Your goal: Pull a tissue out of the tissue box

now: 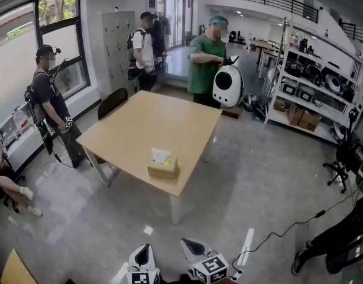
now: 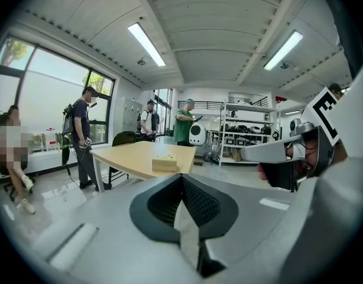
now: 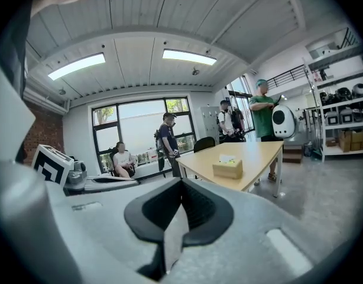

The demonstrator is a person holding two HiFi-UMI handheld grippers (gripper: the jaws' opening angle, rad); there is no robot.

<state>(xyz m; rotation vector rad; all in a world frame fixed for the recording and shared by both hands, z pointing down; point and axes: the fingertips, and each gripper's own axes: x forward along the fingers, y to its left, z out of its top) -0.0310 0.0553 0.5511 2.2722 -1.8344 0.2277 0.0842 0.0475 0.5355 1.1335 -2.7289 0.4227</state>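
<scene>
TISSUE PULL YET TO BEGIN: The pale yellow cardboard tissue box [image 1: 163,169] sat untouched near the front edge of a square light-wood table [image 1: 140,129], well apart from the person holding the tools. A crumpled white tissue [image 1: 160,154] stood up soft and loose from its top slot. At the bottom of the head view, the left gripper [image 1: 143,252] and the right gripper [image 1: 192,245], both of smooth white plastic tapering to points, were held side by side over the glossy grey floor [image 1: 258,176], aimed toward the table. Each gripper's own view showed its jaws closed together, dark ribbed faces meeting with nothing between them. The whole job appeared to lie ahead: closing the gap to the table, opening one pair of jaws, pinching the thin sheet and drawing it free, perhaps with the other tool steadying the light, boxy carton. Several people stood beyond the table's matte top, near open metal shelving [image 1: 305,99].
</scene>
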